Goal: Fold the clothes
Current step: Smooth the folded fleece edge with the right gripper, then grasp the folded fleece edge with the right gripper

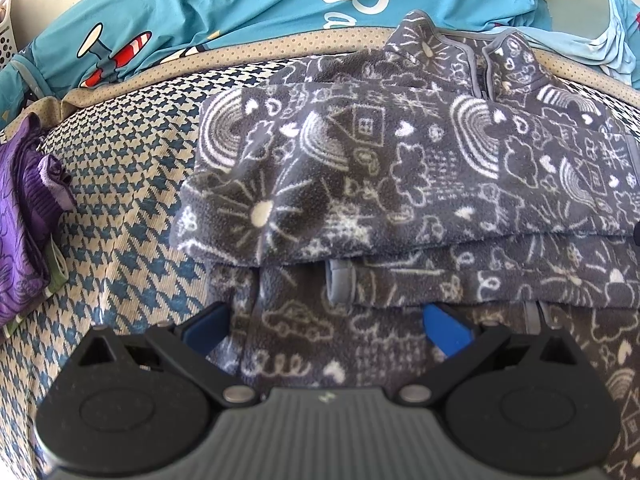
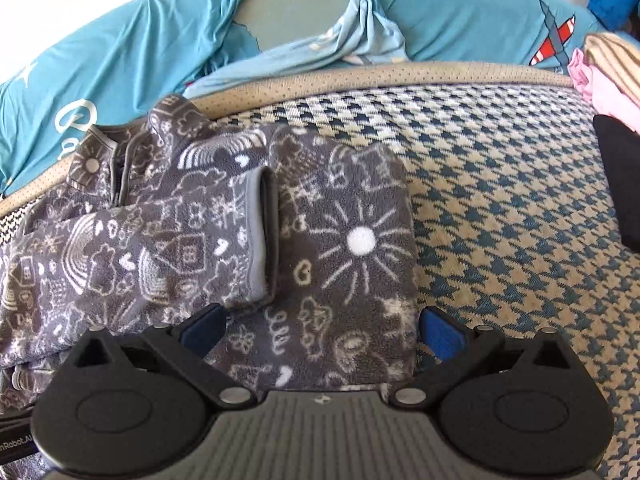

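Your left tool (image 1: 326, 330) and right tool (image 2: 322, 330) both stand with fingers spread and grip nothing, each low over the near hem of the grey fleece (image 1: 400, 184), which lies on the houndstooth cover (image 2: 520, 220) with both sleeves folded across the chest. If you lift only the top layer, I think the sleeve (image 2: 256, 236) may slide off and undo the fold. Only the left view shows the purple cloth (image 1: 24, 216), and only the right view shows the pink pile (image 2: 600, 92).
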`<action>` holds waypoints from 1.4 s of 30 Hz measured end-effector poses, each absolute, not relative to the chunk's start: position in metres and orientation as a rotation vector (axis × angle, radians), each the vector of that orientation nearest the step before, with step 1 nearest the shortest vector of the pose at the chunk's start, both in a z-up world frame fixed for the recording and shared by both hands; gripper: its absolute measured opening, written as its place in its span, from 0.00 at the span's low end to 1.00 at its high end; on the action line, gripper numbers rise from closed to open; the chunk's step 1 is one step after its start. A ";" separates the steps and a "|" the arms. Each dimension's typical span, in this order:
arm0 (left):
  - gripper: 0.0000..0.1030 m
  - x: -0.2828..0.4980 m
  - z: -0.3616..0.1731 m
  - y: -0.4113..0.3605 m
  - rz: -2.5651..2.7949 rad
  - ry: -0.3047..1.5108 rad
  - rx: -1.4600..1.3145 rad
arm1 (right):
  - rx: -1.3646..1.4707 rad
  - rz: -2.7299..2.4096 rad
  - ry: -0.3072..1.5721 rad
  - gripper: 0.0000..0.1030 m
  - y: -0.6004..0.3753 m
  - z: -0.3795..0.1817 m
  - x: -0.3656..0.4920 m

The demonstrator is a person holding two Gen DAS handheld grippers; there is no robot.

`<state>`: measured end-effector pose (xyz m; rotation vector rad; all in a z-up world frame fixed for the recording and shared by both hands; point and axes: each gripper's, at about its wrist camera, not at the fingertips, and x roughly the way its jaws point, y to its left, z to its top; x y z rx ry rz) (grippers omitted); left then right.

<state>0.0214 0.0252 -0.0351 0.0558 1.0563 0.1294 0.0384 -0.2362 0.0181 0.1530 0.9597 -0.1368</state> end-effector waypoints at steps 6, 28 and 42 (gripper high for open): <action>1.00 0.020 -0.035 0.024 0.128 1.043 0.063 | 0.259 -0.131 0.996 1.00 -0.247 0.011 0.041; 1.00 -0.006 -0.014 0.036 0.018 0.960 0.032 | 0.222 -0.050 0.999 1.00 -0.260 0.026 0.037; 1.00 0.039 -0.018 0.021 0.090 0.900 0.058 | 0.380 -0.070 0.915 1.00 -0.303 0.025 0.042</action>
